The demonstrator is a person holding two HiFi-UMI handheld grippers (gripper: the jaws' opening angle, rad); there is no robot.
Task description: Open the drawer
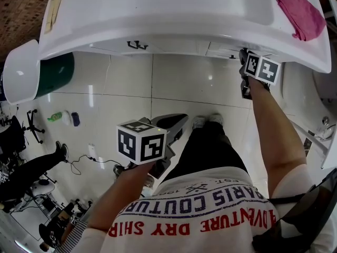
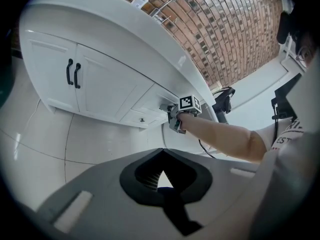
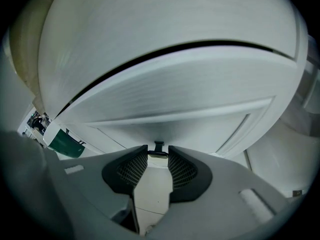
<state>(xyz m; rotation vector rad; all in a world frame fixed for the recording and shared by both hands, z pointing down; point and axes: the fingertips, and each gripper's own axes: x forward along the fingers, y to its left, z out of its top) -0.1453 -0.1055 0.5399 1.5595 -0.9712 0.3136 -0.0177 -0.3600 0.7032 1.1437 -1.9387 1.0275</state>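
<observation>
A: Around?
B: One white counter (image 1: 158,15) overhanging, one green bin (image 1: 55,74), one pink cloth (image 1: 301,13), two black door handles (image 2: 73,74).
A: Drawer (image 3: 170,119)?
B: Under the counter's right end; right gripper (image 3: 158,154) spread around its knob (image 3: 158,145). Left gripper (image 2: 161,151) pressed together, empty.

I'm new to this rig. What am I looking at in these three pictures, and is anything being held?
There is no robot here: a person holds a gripper in each hand, and the marker cubes are part of them. The head view looks down from the person's head at a white counter with a pink cloth on it. The other two pictures come from cameras riding on the grippers. The left gripper hangs back, fingers together and empty. The right gripper is at the drawer, its fingers either side of the small black knob but not visibly clamped on it. The drawer looks shut.
</observation>
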